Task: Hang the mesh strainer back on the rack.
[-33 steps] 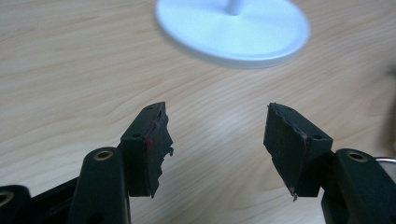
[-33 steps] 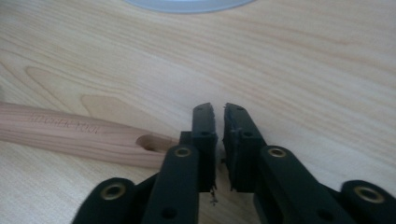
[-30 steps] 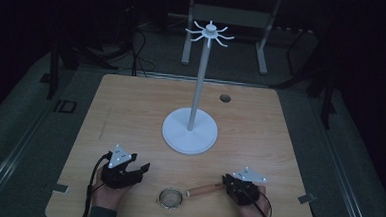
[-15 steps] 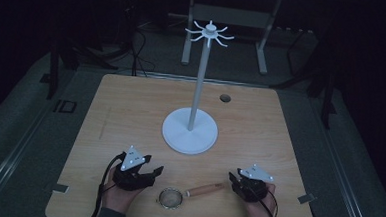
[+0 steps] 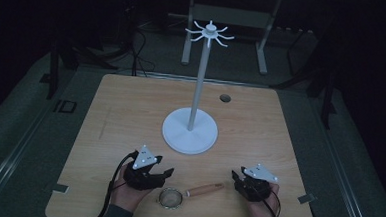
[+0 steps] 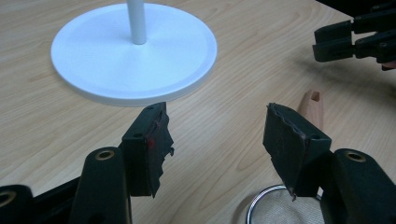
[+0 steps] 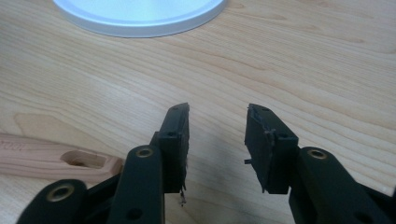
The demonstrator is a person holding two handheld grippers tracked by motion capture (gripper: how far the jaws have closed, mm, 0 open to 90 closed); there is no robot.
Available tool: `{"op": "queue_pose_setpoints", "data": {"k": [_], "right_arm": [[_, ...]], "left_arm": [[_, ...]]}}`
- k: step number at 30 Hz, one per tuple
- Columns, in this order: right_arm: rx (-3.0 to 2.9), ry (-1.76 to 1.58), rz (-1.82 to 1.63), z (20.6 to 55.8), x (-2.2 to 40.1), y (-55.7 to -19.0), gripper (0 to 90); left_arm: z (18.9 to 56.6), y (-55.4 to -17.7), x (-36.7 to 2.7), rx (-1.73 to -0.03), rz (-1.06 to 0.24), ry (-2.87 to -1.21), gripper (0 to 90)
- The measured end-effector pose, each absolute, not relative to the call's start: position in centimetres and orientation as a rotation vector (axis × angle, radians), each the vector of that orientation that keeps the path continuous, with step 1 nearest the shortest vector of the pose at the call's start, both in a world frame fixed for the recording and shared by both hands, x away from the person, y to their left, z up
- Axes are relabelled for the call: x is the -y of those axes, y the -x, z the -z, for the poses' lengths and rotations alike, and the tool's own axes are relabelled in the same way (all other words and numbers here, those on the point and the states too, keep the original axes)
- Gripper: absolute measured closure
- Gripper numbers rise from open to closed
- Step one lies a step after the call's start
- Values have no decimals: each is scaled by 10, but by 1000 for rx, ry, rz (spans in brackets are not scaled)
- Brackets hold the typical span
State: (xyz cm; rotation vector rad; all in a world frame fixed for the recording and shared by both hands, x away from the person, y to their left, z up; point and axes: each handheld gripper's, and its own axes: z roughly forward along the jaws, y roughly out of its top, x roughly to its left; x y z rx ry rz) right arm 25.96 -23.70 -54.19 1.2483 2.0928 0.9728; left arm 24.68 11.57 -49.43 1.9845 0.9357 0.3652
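Dim surroundings frame a wooden table [image 5: 131,110]; the strainer [image 5: 189,194] lies untouched near the white hook stand [image 5: 190,133], between the left gripper [image 5: 165,173] and right gripper [image 5: 236,178], both open, empty.

From above, the room is dim and underexposed: my tabletop [image 5: 131,110] is a muted tan patch and everything around it sinks into near black, with coarse grain in the dark floor. The white stand [image 5: 190,131] is the brightest thing there, yet it shows no glare. Shadows are faint and soft. The views along my hand-held grippers look much brighter and warmer, the wood grain sharp and evenly lit. In my left one, the round base [image 6: 134,51] has a pale sheen. Soft shadows fall beneath the jaws. My nearest black jaw parts blur slightly at the bottom edge.
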Motion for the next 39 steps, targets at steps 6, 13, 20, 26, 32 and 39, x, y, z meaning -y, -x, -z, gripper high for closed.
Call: {"op": "queue_pose_setpoints", "data": {"k": [6, 13, 20, 26, 32, 39], "right_arm": [[-2067, -1275, -958, 543, 244, -262, 580], [-2048, -1310, -952, 544, 252, -267, 580], [-2051, -1306, -955, 545, 253, -267, 570], [-2058, -1303, -944, 545, 253, -268, 569], [-2061, -1297, -934, 546, 254, -269, 576], [-2059, -1297, -929, 546, 254, -268, 575]], "left_arm": [[493, -251, -112, -926, -353, -2000, 412], [495, -255, -103, -909, -322, -2052, 422], [493, -259, -92, -850, -284, -2111, 441], [496, -262, -82, -821, -257, -2161, 443], [497, -262, -73, -773, -204, -2219, 455], [498, -264, -63, -729, -158, -2273, 459]]}}
